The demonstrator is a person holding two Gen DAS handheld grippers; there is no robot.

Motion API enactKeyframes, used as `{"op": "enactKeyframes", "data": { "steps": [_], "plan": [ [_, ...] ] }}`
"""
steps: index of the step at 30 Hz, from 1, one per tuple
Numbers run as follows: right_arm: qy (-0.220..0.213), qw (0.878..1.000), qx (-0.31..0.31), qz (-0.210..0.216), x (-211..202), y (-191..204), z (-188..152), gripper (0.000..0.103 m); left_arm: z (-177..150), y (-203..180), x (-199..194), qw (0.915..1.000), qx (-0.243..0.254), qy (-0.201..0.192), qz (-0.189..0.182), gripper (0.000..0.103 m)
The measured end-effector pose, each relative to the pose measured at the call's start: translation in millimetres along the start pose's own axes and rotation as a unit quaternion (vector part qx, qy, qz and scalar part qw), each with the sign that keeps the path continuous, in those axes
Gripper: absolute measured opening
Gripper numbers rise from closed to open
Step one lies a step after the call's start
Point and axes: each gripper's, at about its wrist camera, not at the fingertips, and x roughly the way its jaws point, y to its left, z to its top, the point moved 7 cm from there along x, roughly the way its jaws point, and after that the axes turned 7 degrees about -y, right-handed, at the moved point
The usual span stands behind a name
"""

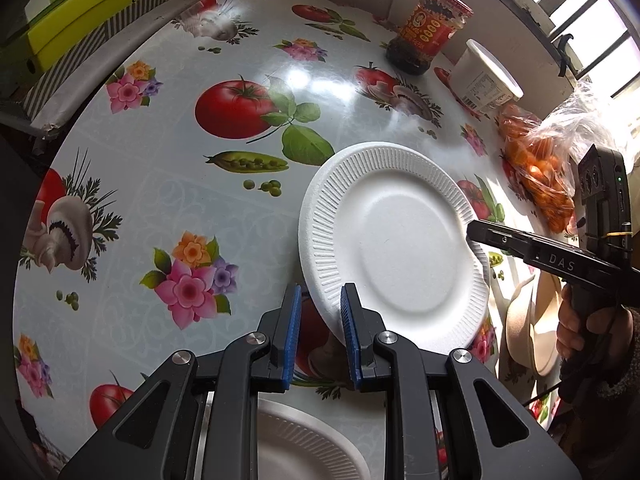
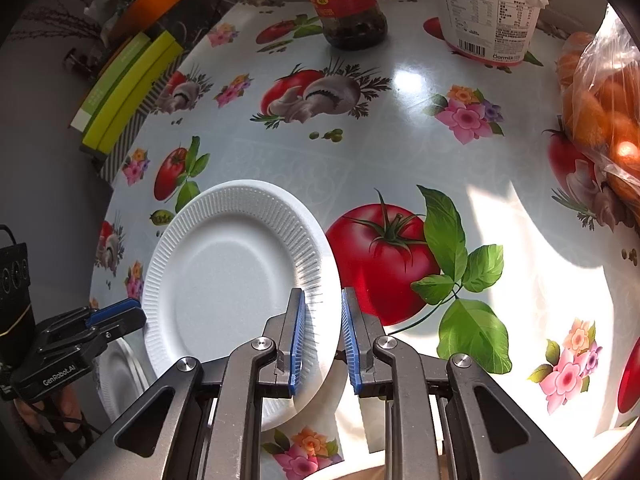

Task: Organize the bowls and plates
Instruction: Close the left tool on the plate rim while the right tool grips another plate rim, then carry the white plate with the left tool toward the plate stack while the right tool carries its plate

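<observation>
Left wrist: tilted, face-up plate [image 1: 396, 248], rims between both barely parted tools.

White foam plate [image 1: 394, 236] held tilted above flowered tablecloth [image 1: 160, 128]. Left gripper [image 1: 320, 322] at 6 o'clock, blue pads astride its near rim. Right gripper [image 1: 478, 232] reaching in from 3 o'clock onto the far rim. Second plate [image 1: 304, 446] lying under the left gripper. Sauce jar [image 1: 430, 26], white tub [image 1: 486, 78] and bagged oranges [image 1: 540, 164] toward 2 o'clock.
</observation>
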Motion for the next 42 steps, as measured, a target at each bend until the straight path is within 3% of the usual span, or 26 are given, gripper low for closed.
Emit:
{"op": "enactKeyframes", "data": {
  "steps": [18,42],
  "plan": [
    [-0.016,1.000,0.020,0.004,-9,-1,-1,0.018,-2,-5,2,1.0000,0.004,-0.007,-0.004,0.018],
    [-0.060,0.998,0.000,0.015,-57,43,-13,0.018,-9,2,-54,0.9980,0.003,-0.059,-0.022,0.018]
  ]
}}
